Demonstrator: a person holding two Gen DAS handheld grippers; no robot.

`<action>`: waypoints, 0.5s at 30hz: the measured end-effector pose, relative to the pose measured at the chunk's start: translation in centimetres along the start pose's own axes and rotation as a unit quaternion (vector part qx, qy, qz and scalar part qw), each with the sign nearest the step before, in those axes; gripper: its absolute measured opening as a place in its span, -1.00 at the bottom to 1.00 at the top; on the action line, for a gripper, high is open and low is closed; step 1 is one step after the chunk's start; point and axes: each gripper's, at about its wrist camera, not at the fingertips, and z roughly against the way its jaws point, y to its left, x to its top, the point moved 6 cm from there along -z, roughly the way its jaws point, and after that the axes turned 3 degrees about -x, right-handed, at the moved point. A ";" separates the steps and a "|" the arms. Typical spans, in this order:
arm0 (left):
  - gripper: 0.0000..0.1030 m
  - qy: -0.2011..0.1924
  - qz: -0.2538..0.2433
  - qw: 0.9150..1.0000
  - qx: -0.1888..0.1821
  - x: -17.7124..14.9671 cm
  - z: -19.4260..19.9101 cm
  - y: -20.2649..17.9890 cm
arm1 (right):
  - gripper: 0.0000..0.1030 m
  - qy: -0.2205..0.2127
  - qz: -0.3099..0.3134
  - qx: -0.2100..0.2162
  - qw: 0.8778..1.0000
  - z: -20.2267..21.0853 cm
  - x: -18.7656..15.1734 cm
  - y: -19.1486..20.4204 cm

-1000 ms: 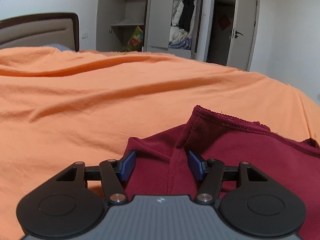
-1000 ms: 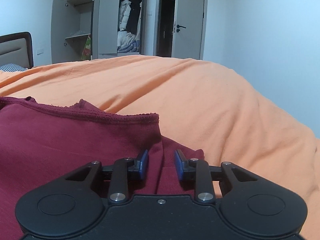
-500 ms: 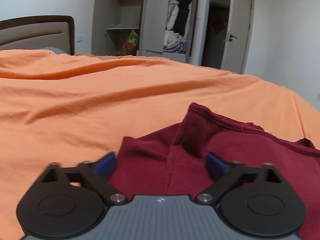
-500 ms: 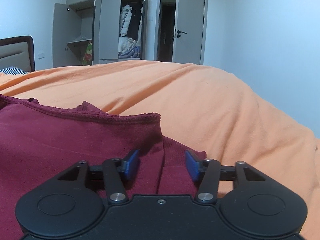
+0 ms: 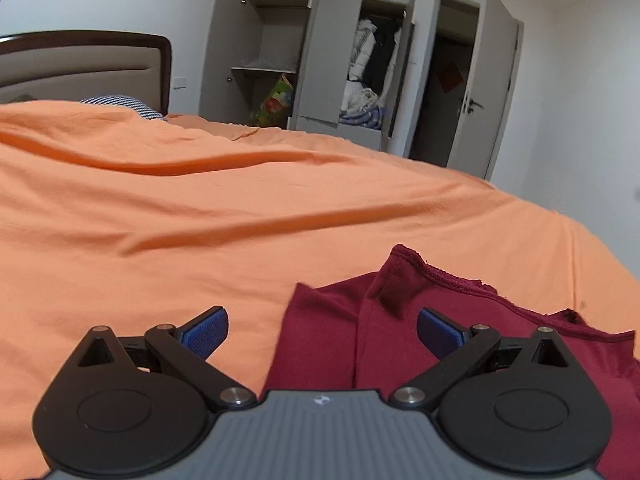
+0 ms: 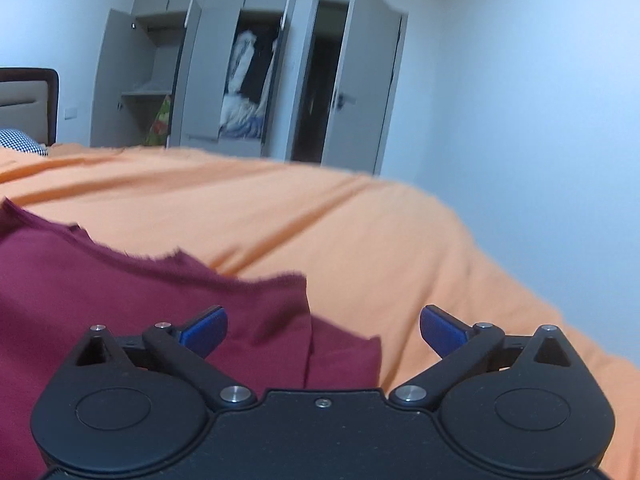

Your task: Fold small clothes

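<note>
Maroon garment [image 5: 460, 344] has just been let go on the orange bed sheet [image 5: 200, 220]: left claw [image 5: 322, 330] and right claw [image 6: 323, 330] now spread wide, nothing held. Fold looks laid down.

One maroon garment [image 5: 460, 320] is counted at 5 o'clock on one orange bed [image 5: 200, 220]; two tongs are seen, left [image 5: 322, 330] and right [image 6: 324, 330], each spread wide.
</note>
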 end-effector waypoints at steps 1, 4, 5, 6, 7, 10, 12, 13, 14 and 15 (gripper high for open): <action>0.99 0.003 0.004 1.000 0.000 -0.3 0.5 0.3 | 0.99 -0.010 0.008 -0.001 1.000 0.9 0.4 0.5; 0.99 0.017 0.011 1.000 0.001 -1.6 1.7 0.7 | 0.99 -0.025 0.010 0.027 0.999 3.0 1.1 2.3; 0.99 0.019 0.014 1.000 0.000 -2.1 2.1 0.8 | 0.99 -0.025 0.006 0.049 0.998 3.6 1.0 3.0; 0.99 0.021 0.016 1.000 0.000 -2.6 2.5 0.9 | 0.99 -0.024 0.003 0.067 0.997 3.9 1.0 3.9; 0.99 0.024 0.020 1.000 -0.001 -3.2 2.8 1.0 | 0.99 -0.023 0.002 0.083 0.996 4.1 1.1 4.8; 0.99 0.030 0.038 0.999 -0.009 -4.7 3.7 1.3 | 0.99 -0.023 0.019 0.112 0.993 4.3 0.9 7.7; 0.99 0.039 0.054 0.997 -0.028 -5.8 3.9 1.5 | 0.99 -0.020 0.032 0.116 0.993 3.8 0.8 9.2; 0.99 0.047 0.062 0.996 -0.037 -6.3 3.9 1.6 | 0.99 -0.020 0.034 0.116 0.992 3.5 1.0 9.8; 0.99 0.053 0.068 0.995 -0.050 -6.8 3.9 1.6 | 0.99 -0.019 0.036 0.117 0.992 3.0 1.1 10.5; 0.99 0.054 0.073 0.994 -0.061 -7.3 3.9 1.5 | 0.99 -0.017 0.038 0.117 0.992 2.4 1.4 10.8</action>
